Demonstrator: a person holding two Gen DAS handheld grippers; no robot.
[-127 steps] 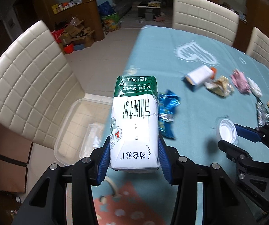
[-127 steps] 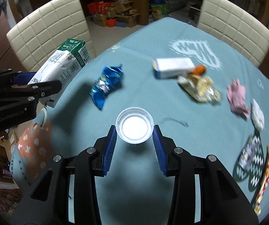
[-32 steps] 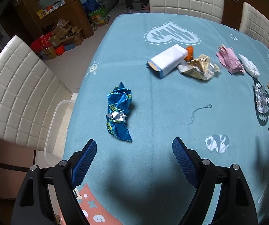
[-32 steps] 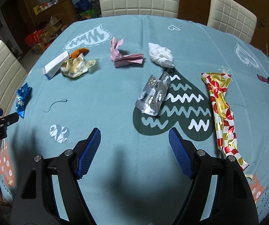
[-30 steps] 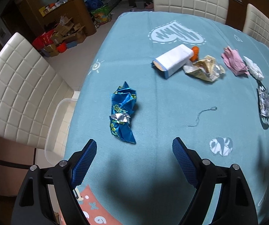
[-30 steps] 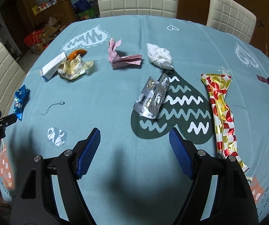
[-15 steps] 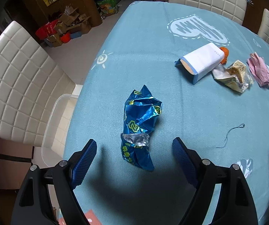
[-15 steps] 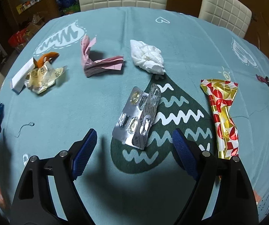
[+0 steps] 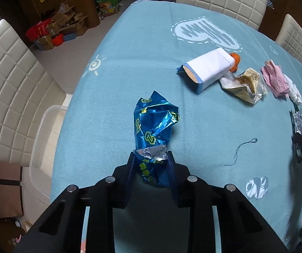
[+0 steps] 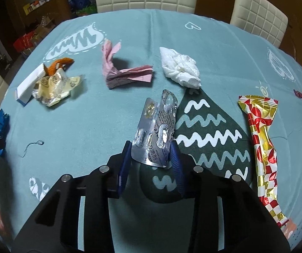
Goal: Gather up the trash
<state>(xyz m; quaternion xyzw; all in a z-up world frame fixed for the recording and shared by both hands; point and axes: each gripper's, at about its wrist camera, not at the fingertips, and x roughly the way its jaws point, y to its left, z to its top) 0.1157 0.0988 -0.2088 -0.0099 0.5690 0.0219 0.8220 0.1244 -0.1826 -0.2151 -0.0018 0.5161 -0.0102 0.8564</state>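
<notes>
On the teal tablecloth (image 9: 113,88) in the left wrist view, the left gripper (image 9: 151,166) had just been closing and now pinched the near end of the crumpled blue foil wrapper (image 9: 154,126), close to the table's left edge. Over the dark heart print (image 10: 210,130) in the right wrist view, the right gripper (image 10: 151,154) had likewise just been closing and clamped the silver blister pack (image 10: 157,128), beside the red-and-gold wrapper (image 10: 262,139).
</notes>
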